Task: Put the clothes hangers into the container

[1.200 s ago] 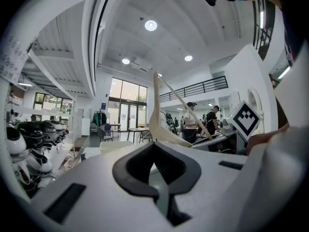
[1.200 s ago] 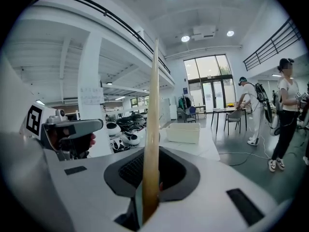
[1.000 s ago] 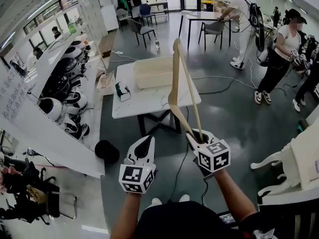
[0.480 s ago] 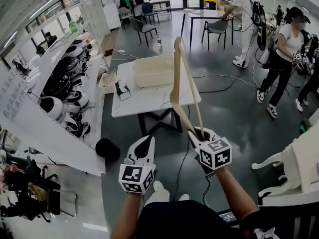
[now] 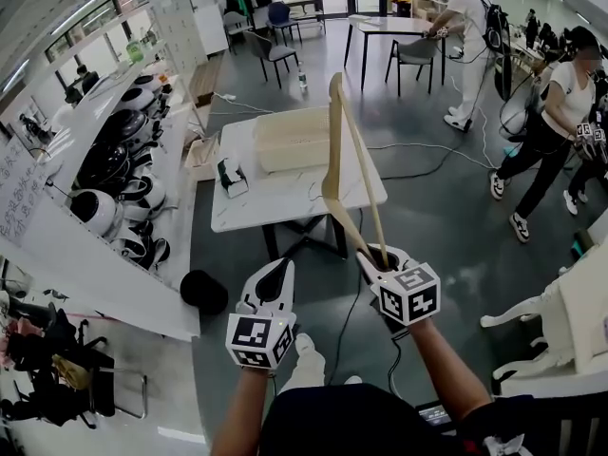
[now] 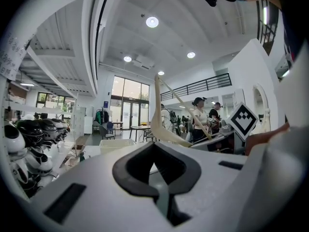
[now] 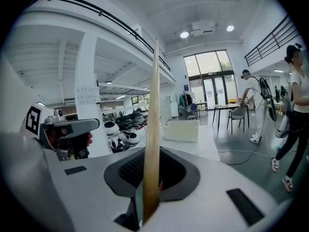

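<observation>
The right gripper (image 5: 378,257) is clamping nearly shut on one end of the wooden hanger (image 5: 334,150), which is standing almost upright above it. The left gripper (image 5: 274,278) is sitting closed and empty just to its left. The container (image 5: 293,139) is waiting well ahead on the far part of the bench (image 5: 285,202). With only its tip pinched, the long hanger is likely to pivot or slip in the jaws, or to catch the container's rim.

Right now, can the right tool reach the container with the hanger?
Probably not yet. The right tool grips the hanger over open floor, well short of the table, and the container sits toward its far side. Nothing blocks the way.
</observation>
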Available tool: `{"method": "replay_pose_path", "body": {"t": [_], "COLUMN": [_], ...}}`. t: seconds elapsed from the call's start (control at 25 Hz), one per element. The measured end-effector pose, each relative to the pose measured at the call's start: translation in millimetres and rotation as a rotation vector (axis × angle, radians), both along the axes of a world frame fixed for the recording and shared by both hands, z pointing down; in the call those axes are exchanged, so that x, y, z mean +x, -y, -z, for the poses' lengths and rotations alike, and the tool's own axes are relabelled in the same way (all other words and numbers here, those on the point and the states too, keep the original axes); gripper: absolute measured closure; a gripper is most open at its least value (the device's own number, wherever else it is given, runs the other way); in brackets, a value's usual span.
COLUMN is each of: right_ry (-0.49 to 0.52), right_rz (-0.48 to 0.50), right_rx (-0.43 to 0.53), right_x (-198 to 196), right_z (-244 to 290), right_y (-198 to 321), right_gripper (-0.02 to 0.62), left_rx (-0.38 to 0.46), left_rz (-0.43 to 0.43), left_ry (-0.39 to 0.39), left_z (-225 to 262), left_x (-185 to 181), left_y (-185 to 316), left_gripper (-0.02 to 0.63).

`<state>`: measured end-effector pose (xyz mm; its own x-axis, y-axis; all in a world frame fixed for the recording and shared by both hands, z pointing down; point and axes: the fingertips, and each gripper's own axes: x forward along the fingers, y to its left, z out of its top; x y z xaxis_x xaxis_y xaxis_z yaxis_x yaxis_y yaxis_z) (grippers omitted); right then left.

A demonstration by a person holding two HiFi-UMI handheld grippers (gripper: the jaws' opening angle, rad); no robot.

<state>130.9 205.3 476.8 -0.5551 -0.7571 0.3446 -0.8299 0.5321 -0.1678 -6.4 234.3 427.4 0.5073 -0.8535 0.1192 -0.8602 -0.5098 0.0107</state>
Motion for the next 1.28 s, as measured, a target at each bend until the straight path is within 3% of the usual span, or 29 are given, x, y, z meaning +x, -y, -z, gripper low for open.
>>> {"method": "replay_pose_path", "body": {"t": [0.76,1.28], "right_ry": [-0.014,-0.034], "right_rz": [-0.025,-0.046], "right_rx": [-0.018,-0.028], "right_x": [-37,-83], "right_z": [-2,4], "right_y": [121,193], "right_gripper": [0.529,0.529], "left_rx": [-0.025,-0.034], "left_rz": [-0.041,-0.069], "left_ry": [-0.024,-0.029], "left_z": [-6,-2], "left_x": [-29,-75], "left_y": [125,199], "left_gripper": [0.604,0.604]}}
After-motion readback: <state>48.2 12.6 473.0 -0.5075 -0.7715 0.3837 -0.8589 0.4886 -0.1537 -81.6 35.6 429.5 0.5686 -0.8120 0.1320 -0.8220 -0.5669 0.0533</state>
